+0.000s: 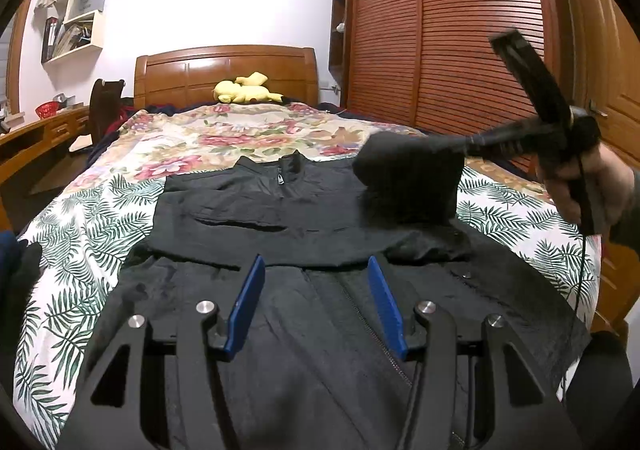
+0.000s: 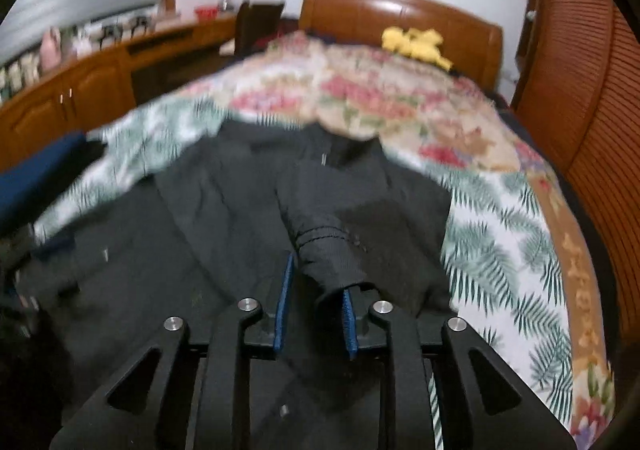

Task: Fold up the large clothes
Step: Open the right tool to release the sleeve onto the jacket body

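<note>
A black zip jacket (image 1: 248, 209) lies flat on the bed with its collar toward the headboard. One sleeve is folded across the chest. My left gripper (image 1: 316, 258) hovers open over the jacket's lower front, nothing between its blue pads. At the right a hand holds my right gripper (image 1: 466, 145), blurred, with the other sleeve (image 1: 408, 177) raised above the jacket's shoulder. In the right wrist view the sleeve cuff (image 2: 320, 242) lies between the parted pads of the right gripper (image 2: 318, 278); it rests against the right pad, with a gap to the left one.
The bed's floral and palm-leaf cover (image 1: 100, 217) runs back to a wooden headboard (image 1: 224, 69) with a yellow plush toy (image 1: 244, 89). Louvred wardrobe doors (image 1: 440, 29) stand close on the right. A desk (image 1: 40, 133) and chair (image 1: 106, 109) stand left. A dark blue cloth (image 2: 36, 169) lies at the bed's left edge.
</note>
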The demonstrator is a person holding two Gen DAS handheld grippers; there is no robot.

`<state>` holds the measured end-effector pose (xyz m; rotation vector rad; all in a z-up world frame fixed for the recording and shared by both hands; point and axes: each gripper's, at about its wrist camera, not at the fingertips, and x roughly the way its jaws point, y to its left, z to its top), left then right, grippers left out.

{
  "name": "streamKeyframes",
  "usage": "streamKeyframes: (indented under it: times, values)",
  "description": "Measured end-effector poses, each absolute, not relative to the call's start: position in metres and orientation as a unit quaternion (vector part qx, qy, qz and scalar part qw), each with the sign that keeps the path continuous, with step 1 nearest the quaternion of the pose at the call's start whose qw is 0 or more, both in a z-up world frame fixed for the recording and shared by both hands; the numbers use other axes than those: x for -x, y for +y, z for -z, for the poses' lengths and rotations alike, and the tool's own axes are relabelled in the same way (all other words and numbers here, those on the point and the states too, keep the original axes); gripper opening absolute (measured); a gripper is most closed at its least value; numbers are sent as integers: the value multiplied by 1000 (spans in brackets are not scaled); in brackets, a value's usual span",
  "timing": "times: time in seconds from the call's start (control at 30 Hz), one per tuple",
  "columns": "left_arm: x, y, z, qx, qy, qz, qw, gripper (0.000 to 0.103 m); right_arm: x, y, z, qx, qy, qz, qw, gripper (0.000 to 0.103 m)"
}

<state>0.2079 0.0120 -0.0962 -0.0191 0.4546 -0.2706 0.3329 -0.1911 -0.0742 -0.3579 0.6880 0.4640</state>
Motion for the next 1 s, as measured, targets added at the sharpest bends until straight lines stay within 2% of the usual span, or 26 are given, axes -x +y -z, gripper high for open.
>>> streamKeyframes:
  times: [0.07,0.17,0.37,0.73,1.0]
  values:
    - [-208,11,96,10,224,135,965,53,-327,-199,81,170,343,-227,895,35]
    - [-208,9,96,9,224,136,965,53,-317,-209,93,166,355,-224,892,41]
    - [-210,3,98,7,228,137,964,53,-300,-220,104,158,362,-219,892,43]
    - [-216,-11,106,0,239,153,959,53,-283,-258,169,123,403,-189,887,43]
    - [-224,-30,110,-21,253,154,955,53,-276,-273,191,98,402,-187,891,43]
